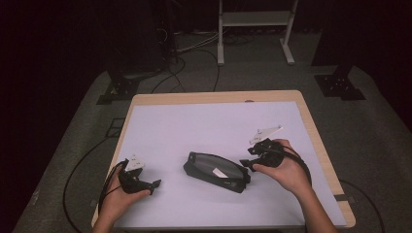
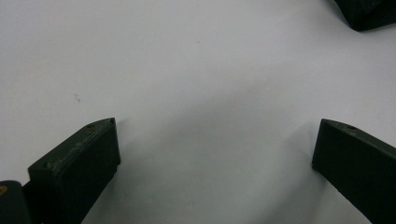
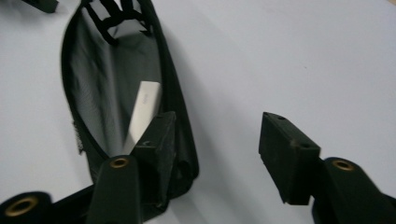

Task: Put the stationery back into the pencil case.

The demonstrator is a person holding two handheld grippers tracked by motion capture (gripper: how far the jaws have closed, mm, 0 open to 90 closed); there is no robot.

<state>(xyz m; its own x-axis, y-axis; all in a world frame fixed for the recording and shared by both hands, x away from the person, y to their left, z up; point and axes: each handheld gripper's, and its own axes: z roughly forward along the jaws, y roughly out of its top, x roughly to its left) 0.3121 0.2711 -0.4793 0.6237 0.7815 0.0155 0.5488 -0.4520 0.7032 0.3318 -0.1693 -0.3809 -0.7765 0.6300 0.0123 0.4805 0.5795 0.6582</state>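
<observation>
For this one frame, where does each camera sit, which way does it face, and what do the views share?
High view: above the person's side, facing forward and down on the white-covered wooden table; both forearms, left tongs, right tongs.
Left gripper view: on the left tongs, facing the table cover; open jaws.
Right gripper view: on the right tongs, open, beside the pouch.
Shared: the black mesh zip pouch.

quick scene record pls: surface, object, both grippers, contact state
surface: white sheet covering a wooden-edged table
object: black mesh zip pouch lying flat mid-table, with a white tag on or behind the mesh
left gripper: open, jaws spread over bare sheet, left of the pouch, apart from it
right gripper: open, at the pouch's right end, one jaw over the pouch's edge
contact: nothing clamped; whether the jaw touches the pouch, cannot tell
</observation>
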